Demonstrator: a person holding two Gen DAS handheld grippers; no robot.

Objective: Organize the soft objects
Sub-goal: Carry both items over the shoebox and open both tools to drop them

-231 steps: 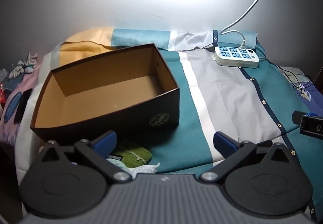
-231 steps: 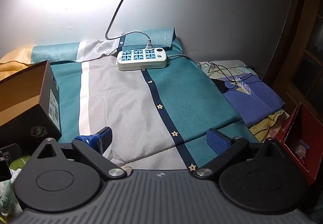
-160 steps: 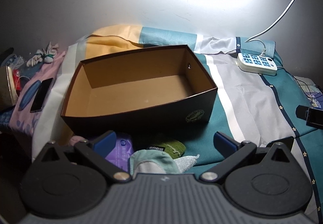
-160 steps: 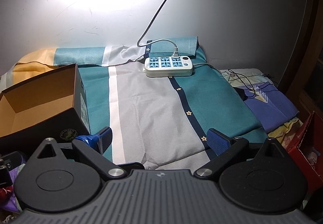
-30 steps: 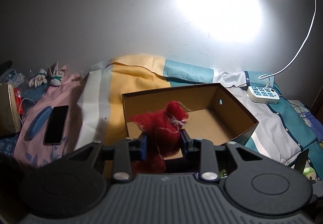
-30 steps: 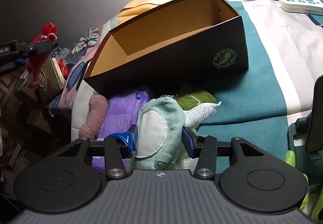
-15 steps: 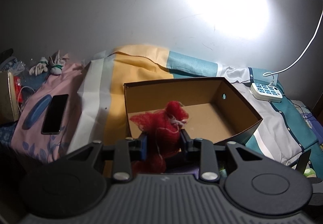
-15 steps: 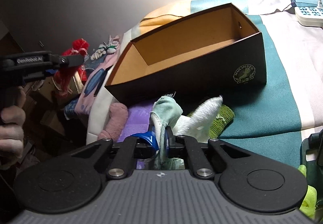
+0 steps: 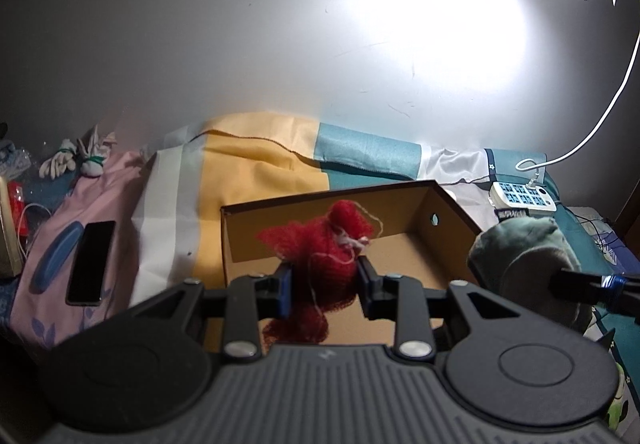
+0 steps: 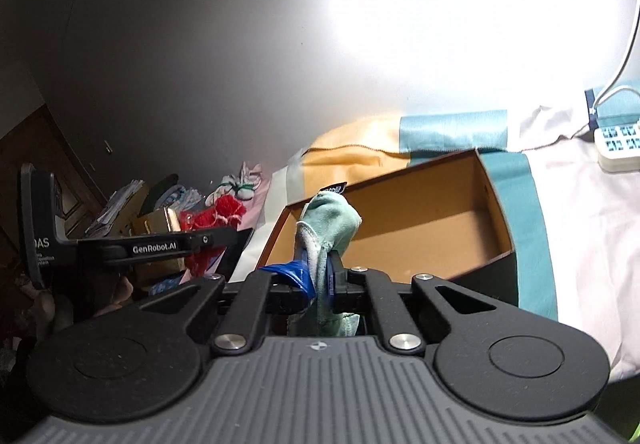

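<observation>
My left gripper point(image 9: 323, 281) is shut on a red mesh bundle point(image 9: 320, 244) and holds it in the air near the open brown cardboard box point(image 9: 452, 204). My right gripper point(image 10: 320, 280) is shut on a pale green soft cloth item point(image 10: 328, 220), lifted in front of the same box point(image 10: 492, 200). The box inside looks empty. In the left wrist view the green item point(image 9: 524, 260) hangs at the right, beside the box. In the right wrist view the left gripper point(image 10: 236, 238) with the red bundle point(image 10: 216, 218) is at the left.
The box stands on a striped teal, grey and yellow bedsheet point(image 9: 260, 160). A white power strip point(image 9: 524, 196) lies at the back right. A black phone point(image 9: 90, 262) and white gloves point(image 9: 76, 160) lie on pink cloth at the left. Clutter point(image 10: 132, 200) fills the far left.
My right gripper has lifted the green item off the pile up to box height. My left gripper has brought the red bundle closer over the box's near left corner.
</observation>
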